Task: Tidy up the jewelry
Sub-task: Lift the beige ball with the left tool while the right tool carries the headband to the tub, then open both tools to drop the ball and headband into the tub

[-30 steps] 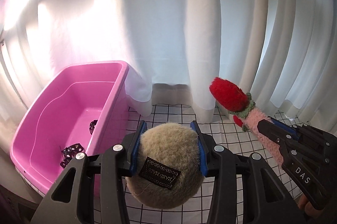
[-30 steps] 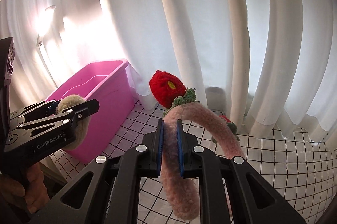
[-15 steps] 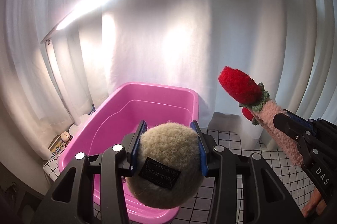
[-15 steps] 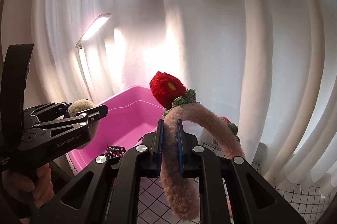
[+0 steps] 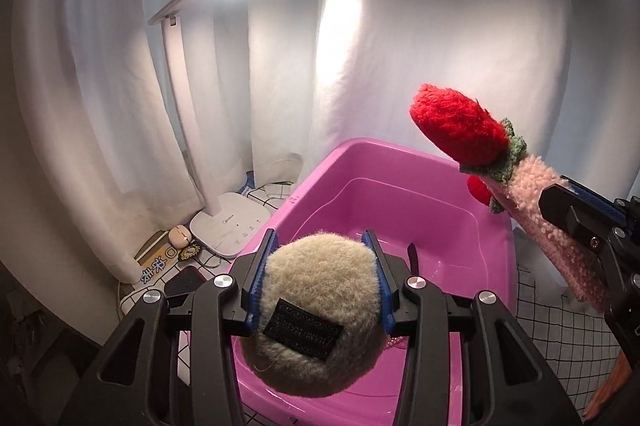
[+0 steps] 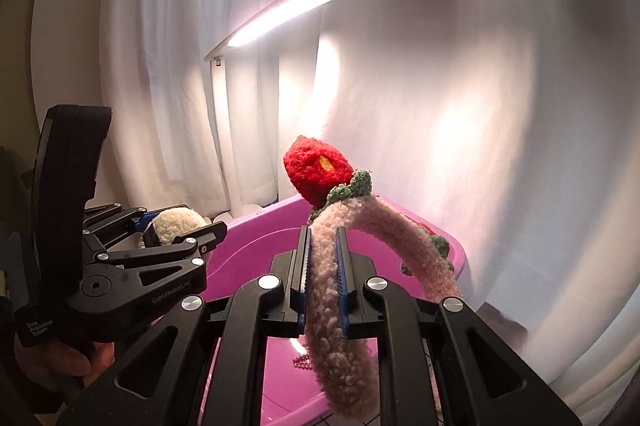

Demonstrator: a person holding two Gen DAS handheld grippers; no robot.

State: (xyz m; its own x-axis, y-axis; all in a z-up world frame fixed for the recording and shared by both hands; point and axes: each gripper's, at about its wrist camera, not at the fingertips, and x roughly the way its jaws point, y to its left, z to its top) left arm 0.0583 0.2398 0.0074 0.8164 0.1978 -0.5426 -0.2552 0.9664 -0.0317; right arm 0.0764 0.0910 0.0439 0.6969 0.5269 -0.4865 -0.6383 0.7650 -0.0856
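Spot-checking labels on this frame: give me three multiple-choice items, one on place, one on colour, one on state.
1. The lit desk lamp stands where?
A. in the tub
B. on the table beside the tub
C. on the headband

2. Colour of the tub?
A. pink
B. blue
C. white

3. State of the right claw?
A. open, empty
B. out of view
C. shut on the pink fuzzy headband

Key: B, its base sits left of the tub; A, the walls are bright pink; C, both pads press on the band.

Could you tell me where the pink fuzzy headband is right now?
The pink fuzzy headband is clamped in the right claw, above the pink tub; in the left wrist view it shows at right.
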